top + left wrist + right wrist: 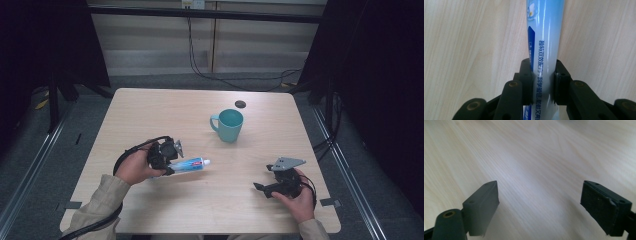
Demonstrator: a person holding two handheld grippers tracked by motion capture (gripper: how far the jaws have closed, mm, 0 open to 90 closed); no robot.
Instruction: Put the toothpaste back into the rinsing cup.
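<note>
Dark curtains and a pale wall with hanging cables stand behind the light wooden bench (150, 110), which carries only a few things. Largest of them is the teal mug (229, 125), upright a little behind the middle with its handle to the left, well apart from both hands; it looks like a possible target for the tube, but this is only my judgement. The toothpaste tube (189, 164) is at the front left, lying almost level with its white cap toward the mug, so the far end stays free. The left tongs (167, 159) are clenched across its rear part, probably to leave that end free. The right tongs (261, 188) are released and hold nothing, low above the bench at the front right, as if waiting. The left gripper view shows what the high view cannot: both pads (527, 82) press the tube (545, 45) and its printed characters. The right gripper view shows its pads (484, 205) wide apart over bare wood (536, 157). A small dark disc (240, 104) lies behind the mug.
</note>
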